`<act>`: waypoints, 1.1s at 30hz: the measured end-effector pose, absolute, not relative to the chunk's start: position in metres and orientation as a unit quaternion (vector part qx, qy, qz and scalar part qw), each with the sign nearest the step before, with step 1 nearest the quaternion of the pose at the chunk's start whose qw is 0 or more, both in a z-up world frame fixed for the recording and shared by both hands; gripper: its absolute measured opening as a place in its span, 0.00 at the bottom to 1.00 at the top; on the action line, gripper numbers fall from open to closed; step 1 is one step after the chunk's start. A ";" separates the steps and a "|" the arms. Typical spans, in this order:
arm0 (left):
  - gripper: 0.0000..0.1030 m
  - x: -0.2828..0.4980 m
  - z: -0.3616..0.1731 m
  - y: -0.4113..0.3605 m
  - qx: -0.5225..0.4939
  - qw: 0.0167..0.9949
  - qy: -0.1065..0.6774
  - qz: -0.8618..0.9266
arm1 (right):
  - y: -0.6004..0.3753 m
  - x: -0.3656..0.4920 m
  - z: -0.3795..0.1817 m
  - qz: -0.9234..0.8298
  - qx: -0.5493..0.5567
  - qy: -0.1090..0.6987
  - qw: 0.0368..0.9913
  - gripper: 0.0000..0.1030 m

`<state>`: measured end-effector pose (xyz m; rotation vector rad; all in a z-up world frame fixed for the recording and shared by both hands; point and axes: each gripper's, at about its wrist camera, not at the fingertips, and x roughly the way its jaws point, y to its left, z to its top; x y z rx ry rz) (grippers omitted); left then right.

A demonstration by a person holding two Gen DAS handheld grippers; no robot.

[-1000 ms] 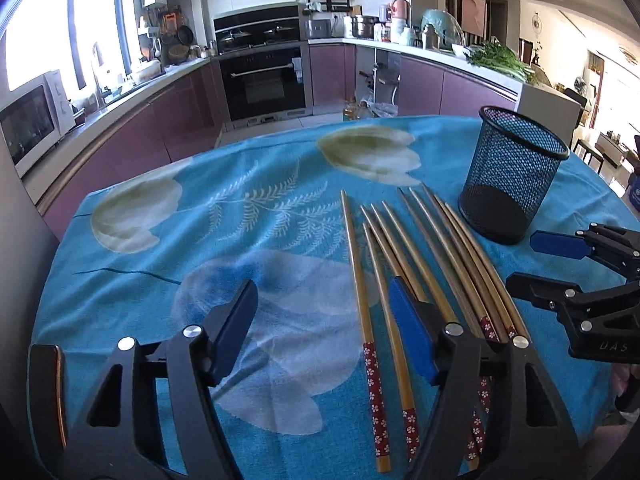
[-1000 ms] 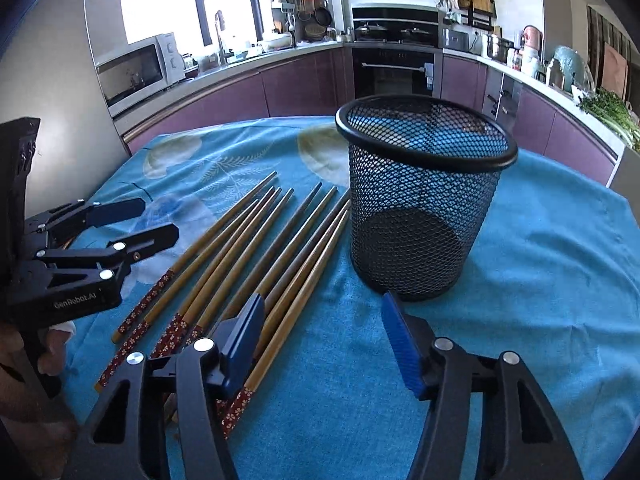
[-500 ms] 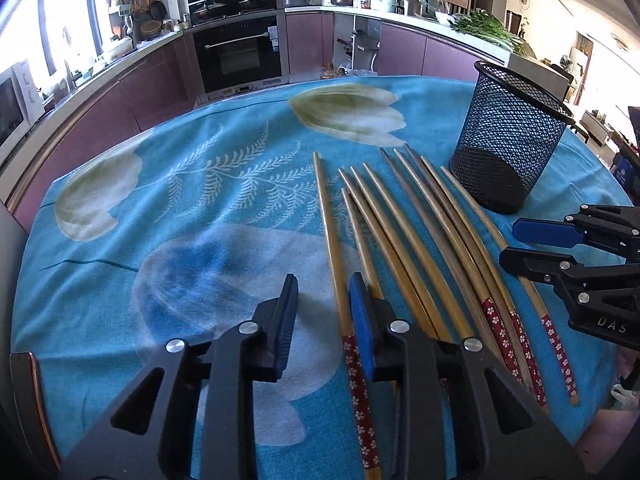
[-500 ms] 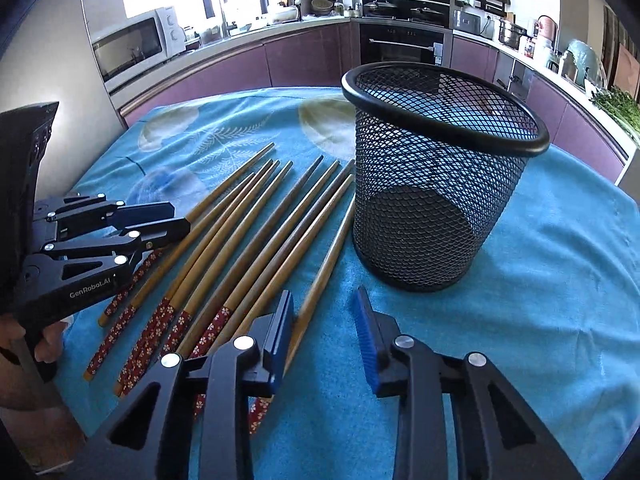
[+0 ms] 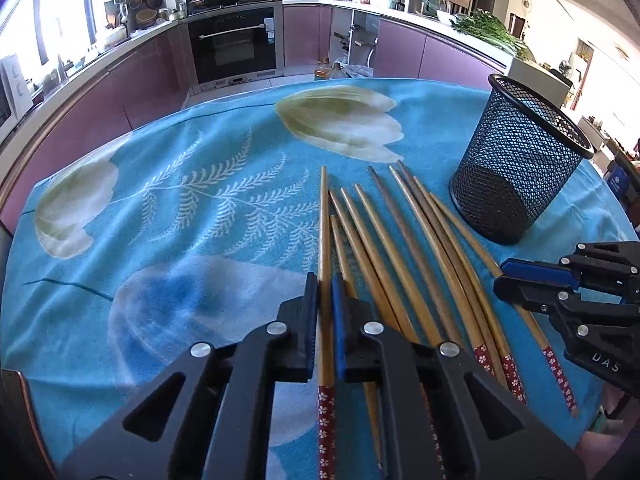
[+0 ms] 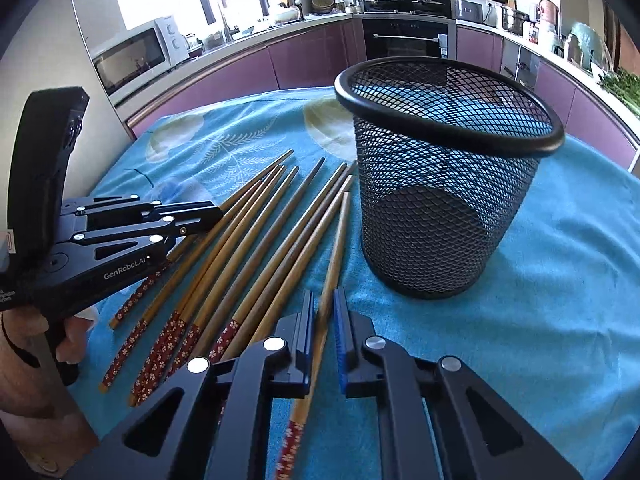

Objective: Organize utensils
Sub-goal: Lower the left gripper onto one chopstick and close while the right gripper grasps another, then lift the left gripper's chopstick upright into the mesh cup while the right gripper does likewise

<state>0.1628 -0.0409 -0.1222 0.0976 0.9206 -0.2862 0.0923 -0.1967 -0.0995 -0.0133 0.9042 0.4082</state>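
Several wooden chopsticks with red flowered ends lie side by side on the blue flowered tablecloth. My left gripper is shut on the leftmost chopstick, its pads pressing the shaft. My right gripper is shut on the rightmost chopstick, next to the black mesh cup. The cup stands upright and empty, right of the row. Each gripper shows in the other's view: the right gripper, the left gripper.
A round table edge curves at the left and far side. Purple kitchen cabinets and an oven stand beyond it. A person's hand holds the left gripper's handle at the near left.
Both grippers' jaws have come together from wide apart, each onto one chopstick. The left gripper has moved forward and down toward the row's left end.
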 end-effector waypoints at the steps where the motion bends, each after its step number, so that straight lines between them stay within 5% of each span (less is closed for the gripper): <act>1: 0.08 0.161 -0.122 -0.041 0.045 0.886 0.441 -0.137 | -0.198 0.091 -0.099 0.198 -0.003 0.433 0.879 0.07; 33: 0.07 0.080 0.073 -0.036 -0.042 0.936 0.238 -0.255 | -0.275 0.050 0.049 0.263 0.062 0.196 0.943 0.06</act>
